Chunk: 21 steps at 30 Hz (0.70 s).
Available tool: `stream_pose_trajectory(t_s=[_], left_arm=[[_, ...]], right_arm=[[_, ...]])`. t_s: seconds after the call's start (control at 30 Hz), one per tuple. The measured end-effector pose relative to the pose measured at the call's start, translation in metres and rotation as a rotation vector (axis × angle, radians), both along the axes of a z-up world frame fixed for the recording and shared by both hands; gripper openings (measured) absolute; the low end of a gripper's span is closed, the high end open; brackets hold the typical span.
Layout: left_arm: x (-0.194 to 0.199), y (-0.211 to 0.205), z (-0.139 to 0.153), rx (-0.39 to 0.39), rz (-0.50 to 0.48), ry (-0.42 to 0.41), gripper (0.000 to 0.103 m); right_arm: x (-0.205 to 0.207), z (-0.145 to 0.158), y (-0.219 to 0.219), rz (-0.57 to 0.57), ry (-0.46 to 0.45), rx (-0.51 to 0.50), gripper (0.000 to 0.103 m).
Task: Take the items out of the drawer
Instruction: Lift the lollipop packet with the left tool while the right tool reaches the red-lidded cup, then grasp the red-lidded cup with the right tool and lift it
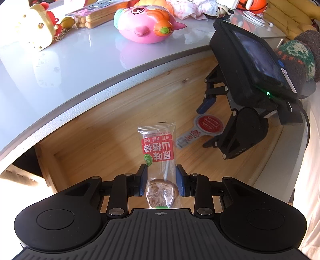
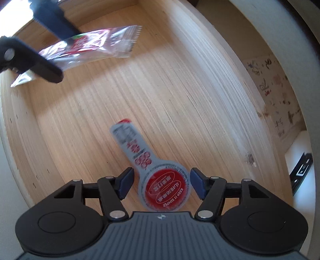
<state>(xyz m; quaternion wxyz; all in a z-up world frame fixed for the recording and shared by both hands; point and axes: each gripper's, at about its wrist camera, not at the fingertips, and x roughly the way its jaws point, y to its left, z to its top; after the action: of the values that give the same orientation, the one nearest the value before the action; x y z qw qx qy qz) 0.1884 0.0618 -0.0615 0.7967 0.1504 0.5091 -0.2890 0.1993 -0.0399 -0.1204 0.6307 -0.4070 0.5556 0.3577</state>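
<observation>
The wooden drawer (image 1: 96, 136) stands pulled out under a grey tabletop. My left gripper (image 1: 161, 181) is shut on a clear snack packet (image 1: 158, 146) with a red label and a brown disc on a stick. The right wrist view shows that packet (image 2: 96, 42) raised above the drawer floor (image 2: 170, 84) in the left gripper (image 2: 64, 56). A grey paddle-shaped packet (image 2: 166, 188) with a round red label lies flat on the floor. My right gripper (image 2: 162, 184) is open, one pad on each side of the round end. In the left wrist view, the right gripper (image 1: 208, 125) hangs over this packet (image 1: 208, 124).
On the grey tabletop (image 1: 84, 60) behind the drawer lie a pink fish toy (image 1: 144, 22), a yellow toy (image 1: 36, 26) and a pack of biscuit sticks (image 1: 94, 16). A knitted sleeve (image 1: 296, 58) holds the right gripper. The drawer's side wall (image 2: 230, 66) rises at right.
</observation>
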Motion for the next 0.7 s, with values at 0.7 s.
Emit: stream_pose_trajectory(t_s=[0.7], left_arm=[[0.020,0.015,-0.005,0.018,-0.006,0.016,0.034]], right_arm=[[-0.006,0.025,-0.012,-0.088,0.082,0.106,0.058]])
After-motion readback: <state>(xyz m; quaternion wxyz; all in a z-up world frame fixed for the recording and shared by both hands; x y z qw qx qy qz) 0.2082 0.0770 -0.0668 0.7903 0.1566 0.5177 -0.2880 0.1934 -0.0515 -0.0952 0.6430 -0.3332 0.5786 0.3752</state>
